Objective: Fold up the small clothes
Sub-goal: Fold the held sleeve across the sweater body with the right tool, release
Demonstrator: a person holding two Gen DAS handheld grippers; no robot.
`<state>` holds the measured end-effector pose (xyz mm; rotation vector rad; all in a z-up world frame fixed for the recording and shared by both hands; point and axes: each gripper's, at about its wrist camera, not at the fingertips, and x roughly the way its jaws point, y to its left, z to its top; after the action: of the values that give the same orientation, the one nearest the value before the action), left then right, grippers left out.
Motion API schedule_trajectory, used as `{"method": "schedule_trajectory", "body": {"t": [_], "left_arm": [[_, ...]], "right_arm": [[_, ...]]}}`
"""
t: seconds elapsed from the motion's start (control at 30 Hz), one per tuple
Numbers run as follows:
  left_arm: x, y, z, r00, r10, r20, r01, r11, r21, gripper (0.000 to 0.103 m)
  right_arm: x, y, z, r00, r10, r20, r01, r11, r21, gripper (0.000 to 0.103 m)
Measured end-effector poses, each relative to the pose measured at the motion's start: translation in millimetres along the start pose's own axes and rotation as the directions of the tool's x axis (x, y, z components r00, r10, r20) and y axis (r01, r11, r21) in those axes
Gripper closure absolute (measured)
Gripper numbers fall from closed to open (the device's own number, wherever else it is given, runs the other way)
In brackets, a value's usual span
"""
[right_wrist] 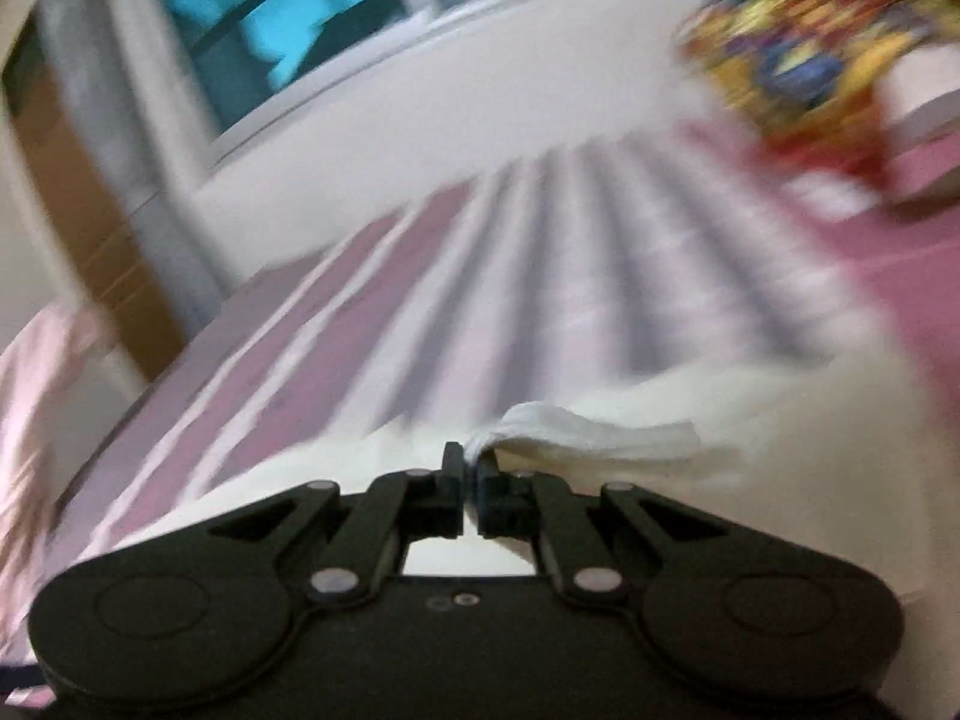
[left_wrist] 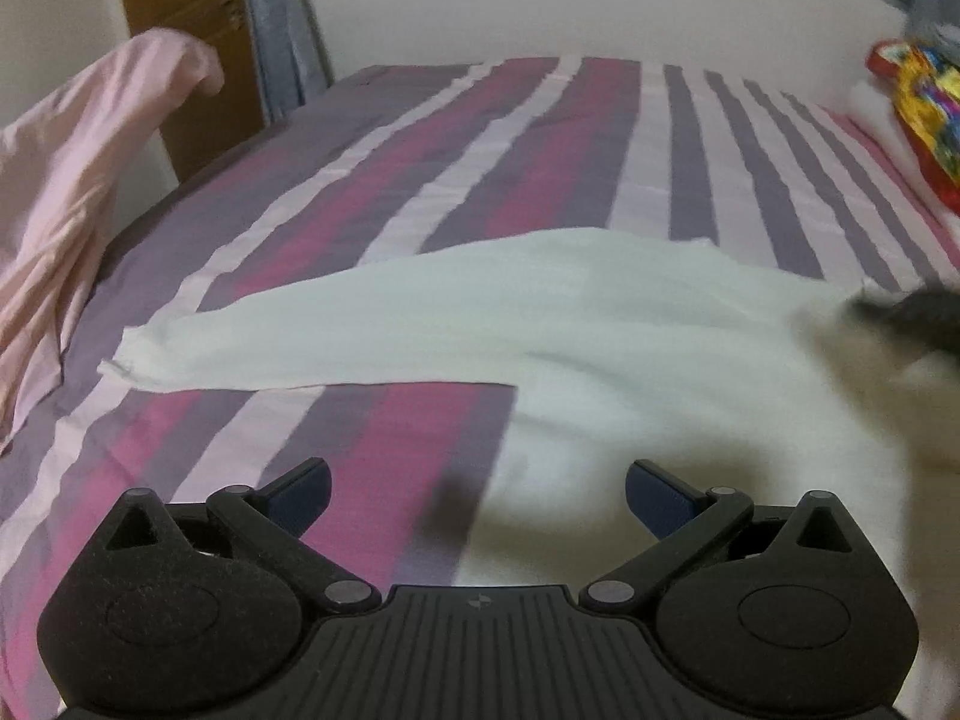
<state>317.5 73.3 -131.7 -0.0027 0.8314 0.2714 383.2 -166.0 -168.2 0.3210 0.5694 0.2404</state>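
Now, white garment (right_wrist: 576, 432) edge pinched in right tool (right_wrist: 471, 468)

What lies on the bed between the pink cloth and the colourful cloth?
In the left wrist view, striped bedsheet spans from pink cloth to colourful cloth; nearer, the white garment lies across it.

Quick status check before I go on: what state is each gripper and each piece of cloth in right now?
Left gripper: open, empty, over the white garment's edge.
Right gripper: shut on a fold of the white garment.
White garment: spread on the bed, one sleeve stretched out flat, one edge pinched up.
Pink cloth: crumpled at the bed's side.
Striped sheet: flat.
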Motion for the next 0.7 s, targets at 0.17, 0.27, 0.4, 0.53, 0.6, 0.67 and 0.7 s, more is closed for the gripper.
{"method": "schedule_trajectory", "body": {"t": [0.17, 0.27, 0.4, 0.53, 0.6, 0.67, 0.7], "left_arm": [[13, 15, 2, 0.997, -0.069, -0.021, 0.068, 0.997, -0.040, 0.000], [19, 8, 2, 0.991, -0.127, -0.036, 0.126, 0.992, -0.029, 0.000], [28, -13, 7, 0.957, -0.281, -0.074, 0.278, 0.960, -0.042, 0.000], [38, -40, 16, 0.891, -0.448, -0.073, 0.438, 0.890, -0.124, 0.000], [44, -64, 18, 0.898, -0.434, -0.070, 0.427, 0.900, -0.090, 0.000], [49, -94, 19, 0.942, -0.333, -0.051, 0.336, 0.939, 0.073, 0.000], [53, -105, 17, 0.949, -0.313, -0.042, 0.315, 0.939, 0.136, 0.000]], "right_arm": [[40, 29, -38, 0.975, 0.101, -0.198, -0.097, 0.995, 0.033, 0.035], [19, 28, -36, 0.975, 0.146, -0.168, -0.141, 0.989, 0.039, 0.036], [-19, 5, -24, 0.995, 0.071, -0.069, -0.067, 0.996, 0.057, 0.027], [-45, -36, -21, 1.000, -0.009, -0.029, 0.012, 0.993, 0.114, 0.024], [-58, -53, -25, 0.999, -0.029, -0.028, 0.033, 0.990, 0.140, 0.023], [-66, -63, -31, 0.998, -0.045, -0.034, 0.050, 0.988, 0.148, 0.023], [-69, -68, -34, 0.998, -0.050, -0.041, 0.055, 0.987, 0.150, 0.023]]}}
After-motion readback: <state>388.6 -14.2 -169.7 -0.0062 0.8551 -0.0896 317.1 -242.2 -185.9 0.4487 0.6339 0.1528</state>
